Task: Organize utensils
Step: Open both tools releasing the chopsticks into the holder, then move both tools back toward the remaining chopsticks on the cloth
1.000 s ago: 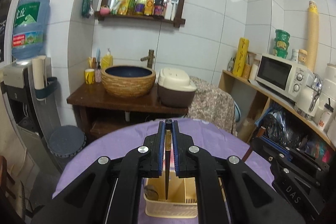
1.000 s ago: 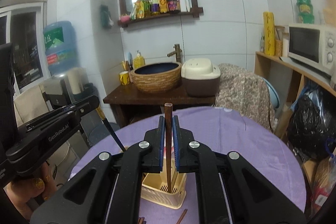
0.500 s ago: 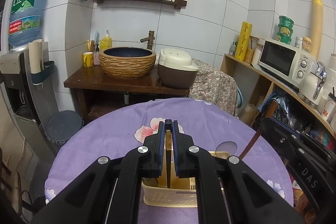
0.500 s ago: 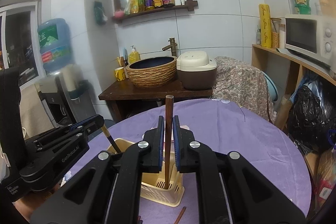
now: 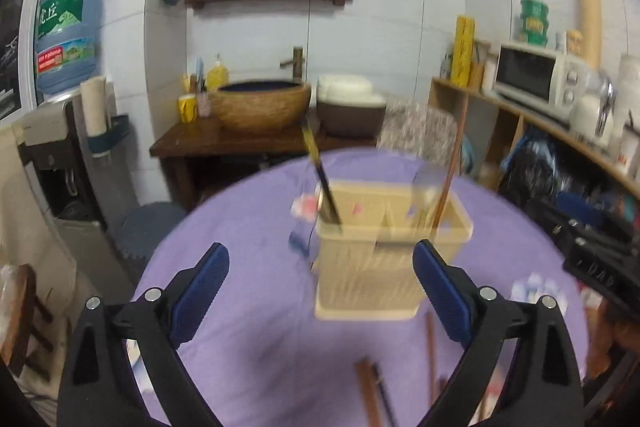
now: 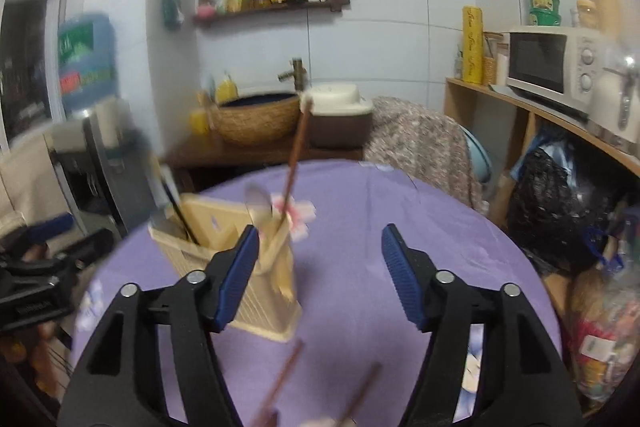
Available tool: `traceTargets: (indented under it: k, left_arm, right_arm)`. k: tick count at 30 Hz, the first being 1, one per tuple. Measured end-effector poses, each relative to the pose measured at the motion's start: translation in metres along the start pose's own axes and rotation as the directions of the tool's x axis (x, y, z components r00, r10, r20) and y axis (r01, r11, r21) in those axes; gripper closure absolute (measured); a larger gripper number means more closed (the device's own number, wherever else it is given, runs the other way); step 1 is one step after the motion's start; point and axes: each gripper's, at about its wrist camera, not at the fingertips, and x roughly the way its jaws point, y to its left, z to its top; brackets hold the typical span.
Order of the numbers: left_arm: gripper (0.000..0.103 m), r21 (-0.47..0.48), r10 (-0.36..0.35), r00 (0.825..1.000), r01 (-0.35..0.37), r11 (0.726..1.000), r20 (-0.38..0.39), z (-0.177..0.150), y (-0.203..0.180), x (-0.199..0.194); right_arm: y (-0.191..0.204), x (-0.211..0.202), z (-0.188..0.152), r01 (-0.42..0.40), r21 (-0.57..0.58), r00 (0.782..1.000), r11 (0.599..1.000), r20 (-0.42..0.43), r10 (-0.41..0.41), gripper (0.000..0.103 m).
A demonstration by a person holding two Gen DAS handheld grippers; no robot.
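Both tools are seen empty: the left hand-held gripper point(image 5: 316, 287) is spread wide, and the right hand-held gripper point(image 6: 320, 273) is likewise spread, with nothing between its blue pads. The cream utensil holder point(image 5: 384, 255) stands on the purple-covered bench point(image 5: 248, 227), directly ahead of the left hand-held gripper and ahead and to the left of the right one. Two chopsticks are already stood in it: a dark chopstick point(image 5: 320, 179) leaning to the left in the left compartment and a brown chopstick point(image 5: 450, 171) nearly upright in the right compartment. The loose chopsticks point(image 5: 370, 391) still to be sorted lie flat on the bench, nearer than the holder and low between the two tools; their long axes are judged to run roughly away from the cameras, tilted slightly. They appear about equally near to both hands, though blur leaves their exact number uncertain. The next pick is judged to call for a downward reach with the fingers closing across a stick's width.
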Motion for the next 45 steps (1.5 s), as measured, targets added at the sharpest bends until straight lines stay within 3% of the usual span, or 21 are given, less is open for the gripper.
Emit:
traceTargets:
  k: [3,5,10,16,25,45]
  left_arm:
    - [0.021,0.017,0.018,0.994,-0.016,1.000,-0.112,-0.043,0.002,0.007]
    - [0.036,0.018,0.020,0.984,-0.017,1.000,-0.178,-0.067,0.001,0.013]
    - [0.048,0.003,-0.018,0.956,0.020,1.000,-0.293,-0.106,-0.003,0.023]
    - [0.056,-0.019,-0.049,0.939,0.046,0.999,-0.340,-0.125,-0.005,0.024]
    - [0.058,-0.039,-0.102,0.921,0.095,0.995,-0.375,-0.145,-0.022,0.020]
    - [0.060,0.000,-0.069,0.916,0.076,0.997,-0.394,-0.147,-0.029,0.025]
  right_arm:
    - [-0.005,0.006,-0.047,0.084,-0.044,0.988,0.995,-0.129,-0.089,0.036]
    - [-0.010,0.011,-0.074,0.095,-0.033,0.972,0.995,-0.211,-0.100,0.036]
    - [-0.007,0.009,-0.119,0.082,-0.021,0.944,0.996,-0.318,-0.084,0.036]
    - [0.005,0.004,-0.135,0.070,-0.022,0.939,0.997,-0.336,-0.074,0.034]
    - [0.013,0.002,-0.154,0.059,-0.020,0.930,0.998,-0.361,-0.062,0.034]
    - [0.018,-0.002,-0.155,0.064,-0.039,0.925,0.997,-0.372,-0.074,0.033]
